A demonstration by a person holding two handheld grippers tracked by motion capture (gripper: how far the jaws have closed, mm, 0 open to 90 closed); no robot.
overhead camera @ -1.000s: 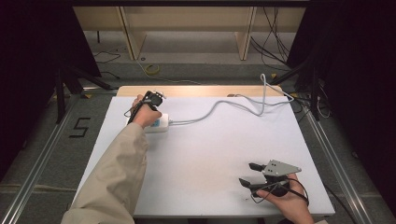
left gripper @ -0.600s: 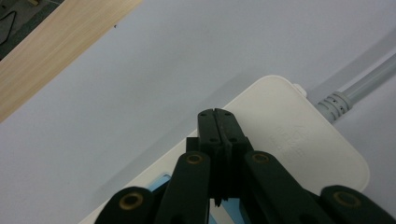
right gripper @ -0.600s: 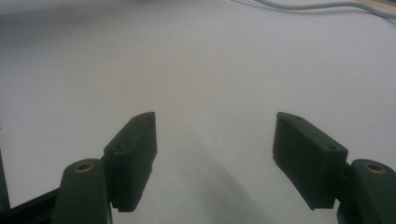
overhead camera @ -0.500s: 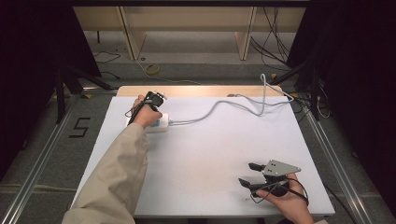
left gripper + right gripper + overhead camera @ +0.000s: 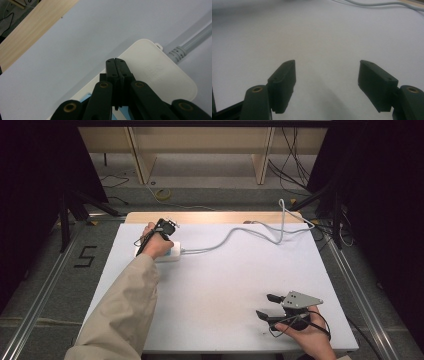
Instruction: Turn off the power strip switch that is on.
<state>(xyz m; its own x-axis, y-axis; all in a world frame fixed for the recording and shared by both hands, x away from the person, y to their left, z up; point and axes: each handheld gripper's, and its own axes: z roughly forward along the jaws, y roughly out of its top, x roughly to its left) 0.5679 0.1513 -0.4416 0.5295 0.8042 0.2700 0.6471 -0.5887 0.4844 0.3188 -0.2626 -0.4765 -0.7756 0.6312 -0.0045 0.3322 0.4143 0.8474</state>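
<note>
- Right gripper point(image 5: 267, 306): I hold it low over the table point(image 5: 225, 290) near the near right corner, pointing toward the left edge. In the right gripper view its jaws stand wide apart with only bare white surface between them.
- Table: a white top; a strip of pale wood runs along its far edge.
- Left gripper point(image 5: 116, 65): my sleeved left arm reaches up the left side to the far left part of the table. In the left gripper view the two jaws are pressed together, nothing between them, their tips over the top of the white power adapter point(image 5: 160, 72).
- White power adapter: it lies flat near the far left corner, just under my left hand point(image 5: 156, 245).
- Grey cable point(image 5: 235, 232): it leaves the adapter's right end and curves across to the far right corner.
</note>
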